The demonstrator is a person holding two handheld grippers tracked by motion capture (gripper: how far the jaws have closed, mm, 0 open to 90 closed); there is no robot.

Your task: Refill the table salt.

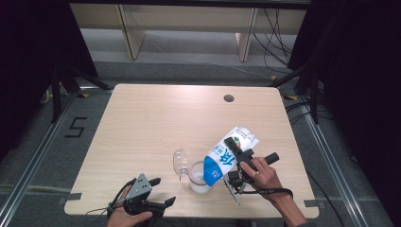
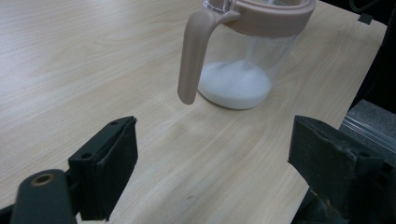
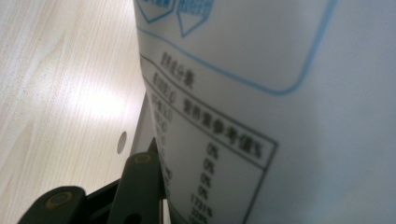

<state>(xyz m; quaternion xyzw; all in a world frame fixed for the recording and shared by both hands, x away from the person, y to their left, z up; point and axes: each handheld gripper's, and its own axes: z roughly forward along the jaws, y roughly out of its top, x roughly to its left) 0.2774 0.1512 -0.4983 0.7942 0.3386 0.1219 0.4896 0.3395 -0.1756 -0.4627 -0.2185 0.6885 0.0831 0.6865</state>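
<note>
Table (image 1: 156, 123) of pale wood-grain laminate, smooth with a soft sheen, jug (image 2: 243, 70) of clear glossy plastic with matt beige plastic rim and handle, white grainy powder (image 2: 236, 86) held inside, bag (image 1: 229, 153) of smooth printed white-and-blue film, jaws of matt black plastic.

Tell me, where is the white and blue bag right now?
In the high view, the bag is held tilted in the right gripper, its lower end over the jug.

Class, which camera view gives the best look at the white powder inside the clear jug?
The left gripper view: the white powder lies close and sharp, heaped at the bottom of the jug. In the high view it is a small pale patch, partly hidden by the tilted bag. The right gripper view has the bag's printed side.
</note>
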